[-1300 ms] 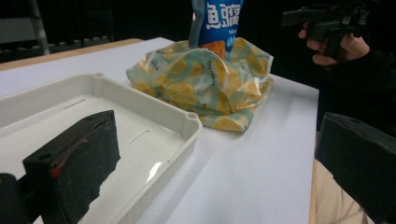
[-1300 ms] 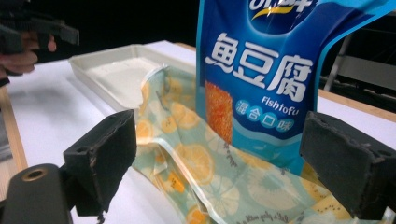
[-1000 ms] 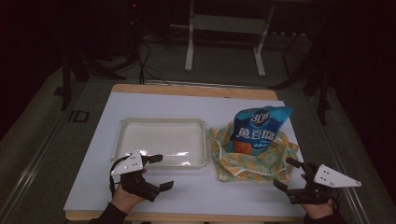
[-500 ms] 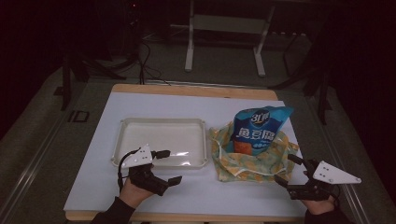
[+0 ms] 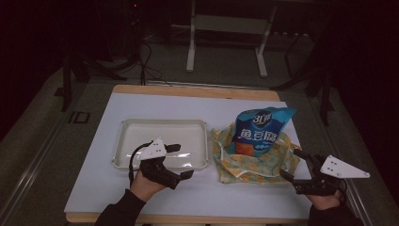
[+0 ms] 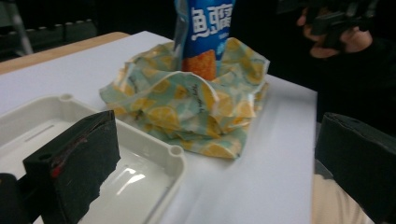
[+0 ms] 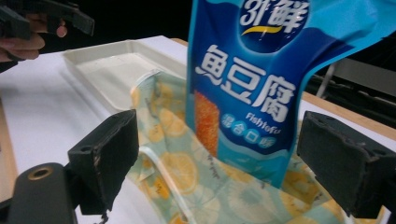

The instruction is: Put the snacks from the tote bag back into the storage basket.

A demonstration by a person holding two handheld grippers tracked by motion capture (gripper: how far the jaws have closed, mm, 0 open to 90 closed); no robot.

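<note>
A blue snack packet (image 5: 258,130) (image 6: 204,32) (image 7: 254,79) stands upright in a crumpled lemon-print cloth bag (image 5: 254,157) (image 6: 196,112) (image 7: 196,177) on the right of the white table. A white tray (image 5: 162,141) (image 6: 140,186) (image 7: 112,65) lies empty left of the bag. My left gripper (image 5: 179,161) (image 6: 215,177) is open at the tray's front right corner, one jaw over the tray. My right gripper (image 5: 294,165) (image 7: 233,163) is open just right of the bag, its jaws facing the packet without touching it.
The white sheet (image 5: 117,188) covers a wooden table (image 5: 197,90) with floor on all sides. A metal stand (image 5: 226,42) and cables lie beyond the far edge. Bare sheet lies in front of the tray and bag.
My left gripper has swung forward and to the right, from in front of the tray to its front right corner. The right gripper has barely shifted.
</note>
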